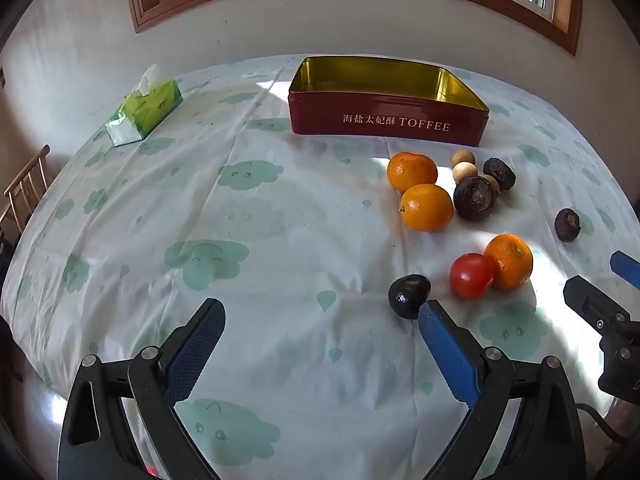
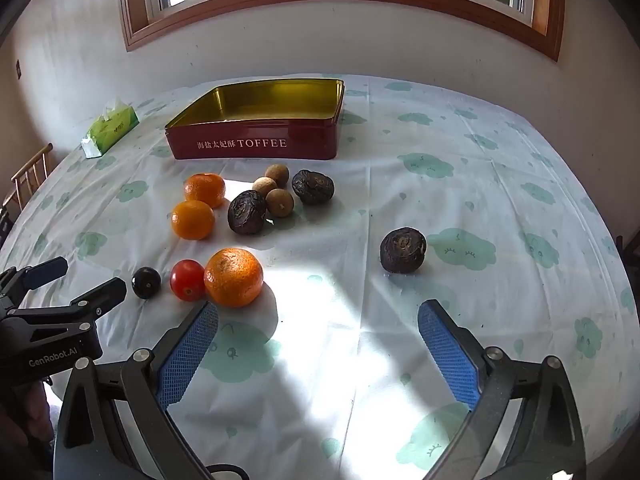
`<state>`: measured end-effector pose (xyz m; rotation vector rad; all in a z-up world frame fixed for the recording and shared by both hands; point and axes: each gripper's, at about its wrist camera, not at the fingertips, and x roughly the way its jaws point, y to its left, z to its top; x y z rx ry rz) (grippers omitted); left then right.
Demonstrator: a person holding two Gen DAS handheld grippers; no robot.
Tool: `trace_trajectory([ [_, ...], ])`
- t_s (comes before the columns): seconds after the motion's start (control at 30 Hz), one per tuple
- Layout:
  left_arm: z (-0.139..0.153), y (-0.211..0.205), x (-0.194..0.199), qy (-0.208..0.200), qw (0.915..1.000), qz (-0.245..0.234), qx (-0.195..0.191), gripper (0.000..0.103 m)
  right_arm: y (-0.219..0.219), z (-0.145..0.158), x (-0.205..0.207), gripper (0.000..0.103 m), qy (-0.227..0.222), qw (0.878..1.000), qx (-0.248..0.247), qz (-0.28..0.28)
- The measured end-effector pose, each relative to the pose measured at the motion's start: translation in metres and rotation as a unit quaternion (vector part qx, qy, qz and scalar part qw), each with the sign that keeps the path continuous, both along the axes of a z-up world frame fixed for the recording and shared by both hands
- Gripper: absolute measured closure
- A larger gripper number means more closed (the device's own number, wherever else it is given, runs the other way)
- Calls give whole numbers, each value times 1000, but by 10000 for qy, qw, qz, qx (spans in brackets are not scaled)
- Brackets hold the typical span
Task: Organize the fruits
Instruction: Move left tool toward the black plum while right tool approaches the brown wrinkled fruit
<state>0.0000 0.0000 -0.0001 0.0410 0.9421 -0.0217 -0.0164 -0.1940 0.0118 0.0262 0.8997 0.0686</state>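
With my left gripper (image 1: 322,320) and right gripper (image 2: 318,322) both spread empty, a careless approach could roll the tomato (image 2: 187,280) away from the toffee tin (image 2: 256,142).

The red tin (image 1: 388,118) is showing white lettering on its front wall: Chinese characters followed by "TOFFEE". The left gripper (image 2: 76,276) is carrying "GenRobot.AI" on its black body. The green tissue pack (image 1: 146,108) is bearing print too small to read.

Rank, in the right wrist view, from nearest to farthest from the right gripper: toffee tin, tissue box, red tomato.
From the right gripper:
1. Red tomato, just ahead on its left.
2. Toffee tin, farther back, centre-left.
3. Tissue box, far left by the table edge.
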Motion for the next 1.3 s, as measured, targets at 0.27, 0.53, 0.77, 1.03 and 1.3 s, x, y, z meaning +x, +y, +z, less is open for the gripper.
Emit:
trace_trajectory([
  [0.27,-2,3,2,-17,10000,23,-2,6,-4,-2,2,5,86,9999,1,-94],
  [0.53,-3,2,1,1,10000,-2,3,6,-5,-2,4,5,119,9999,22,-97],
  [0.77,-5,0,0,-14,10000,-15,9,6,-5,-2,5,6,128,9999,23,-97],
  [1.03,-8,-2,0,-56,10000,-31,50,6,-5,-2,5,10,166,9998,28,-98],
  [1.3,-9,-4,1,35,10000,-42,42,6,-5,-4,6,11,188,9998,31,-99],
])
